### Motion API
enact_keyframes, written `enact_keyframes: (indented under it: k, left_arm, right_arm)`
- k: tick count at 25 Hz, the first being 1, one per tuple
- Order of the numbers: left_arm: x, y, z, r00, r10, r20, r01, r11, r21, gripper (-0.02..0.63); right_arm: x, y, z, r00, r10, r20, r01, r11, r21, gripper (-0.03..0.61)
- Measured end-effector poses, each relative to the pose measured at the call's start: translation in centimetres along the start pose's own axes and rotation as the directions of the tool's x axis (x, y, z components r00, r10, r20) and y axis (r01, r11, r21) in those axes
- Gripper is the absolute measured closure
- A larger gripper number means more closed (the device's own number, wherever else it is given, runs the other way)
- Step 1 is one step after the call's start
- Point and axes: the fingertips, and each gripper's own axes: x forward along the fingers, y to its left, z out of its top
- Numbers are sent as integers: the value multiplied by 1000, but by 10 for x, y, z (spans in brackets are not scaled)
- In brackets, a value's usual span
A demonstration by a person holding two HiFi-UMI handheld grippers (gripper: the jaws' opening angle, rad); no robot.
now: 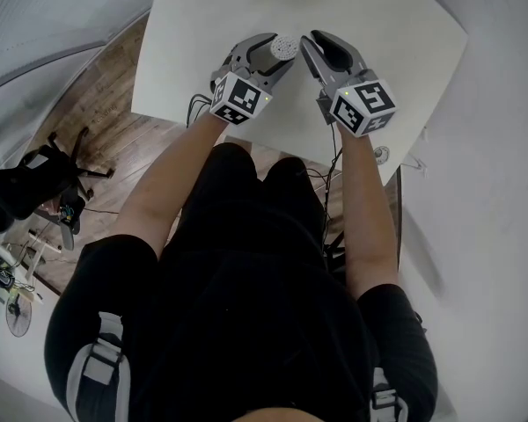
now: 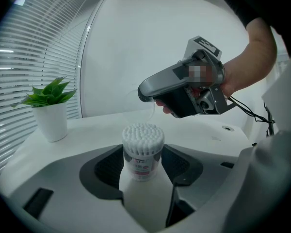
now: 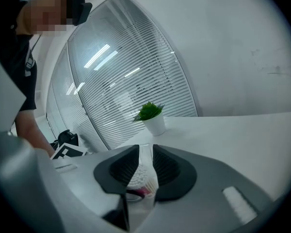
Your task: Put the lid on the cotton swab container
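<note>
The cotton swab container point(image 2: 142, 152), a small clear tub packed with white swabs, stands upright between the pads of my left gripper point(image 2: 143, 161), which is shut on it. In the head view the container point(image 1: 285, 47) shows its white top at the left gripper point(image 1: 275, 54). My right gripper point(image 1: 316, 47) is just to its right, slightly higher. It is shut on the clear lid point(image 3: 144, 155), a thin transparent piece held edge-on between the pads. The swabs point(image 3: 138, 177) show below and through the lid. From the left gripper view the right gripper point(image 2: 146, 92) hovers above and behind the container.
Both grippers are over a white round table point(image 1: 378, 25), near its front edge. A small potted plant point(image 2: 51, 113) stands at the far left of the table, before windows with blinds. Cables hang under the table's front edge point(image 1: 333, 161). An office chair point(image 1: 18, 192) stands on the floor to the left.
</note>
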Motion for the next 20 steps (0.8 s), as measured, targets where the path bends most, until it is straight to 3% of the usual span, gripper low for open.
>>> enact_keyframes:
  k: [20]
  left_arm:
    - [0,-1,-1,1000,1,-2,-1,1000,3,367]
  right_arm:
    - [7,36,-30,991,103,-83,-106,994,-39,457]
